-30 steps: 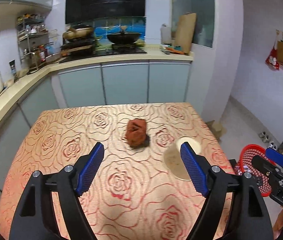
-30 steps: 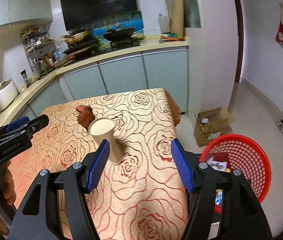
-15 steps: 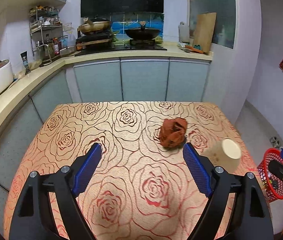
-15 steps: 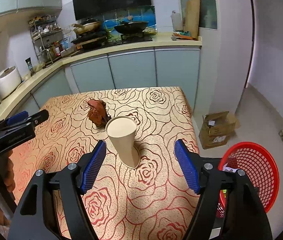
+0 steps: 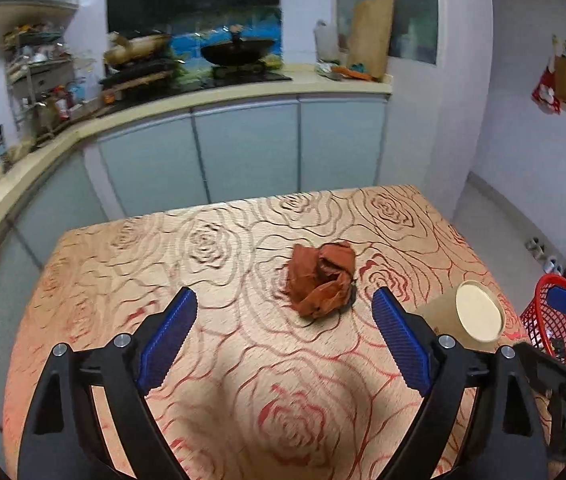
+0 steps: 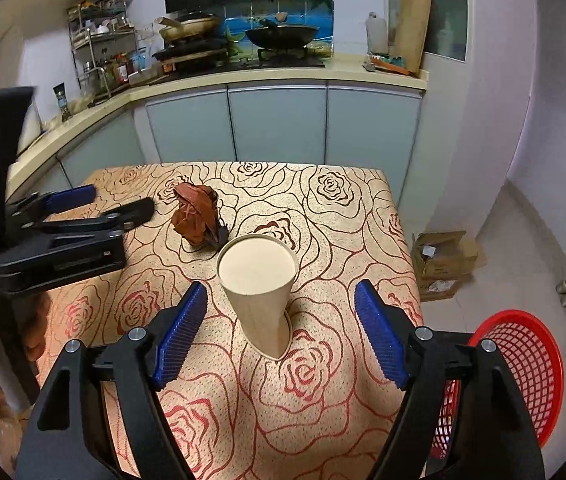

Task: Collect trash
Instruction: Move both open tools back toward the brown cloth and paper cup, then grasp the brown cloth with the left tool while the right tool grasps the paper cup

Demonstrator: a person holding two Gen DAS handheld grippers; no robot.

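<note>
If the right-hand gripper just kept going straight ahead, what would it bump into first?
Most likely the paper cup: it stands upright on the table, centred ahead of the right gripper, whose jaws are opening with nothing gripped. Depth is hard to judge.

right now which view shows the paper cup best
The right wrist view: the paper cup stands upright, central and whole on the table, just ahead of the right tongs. The left wrist view shows it small and partly hidden behind that tongs' finger.

No legible text, label, brand or number on anything here.
</note>
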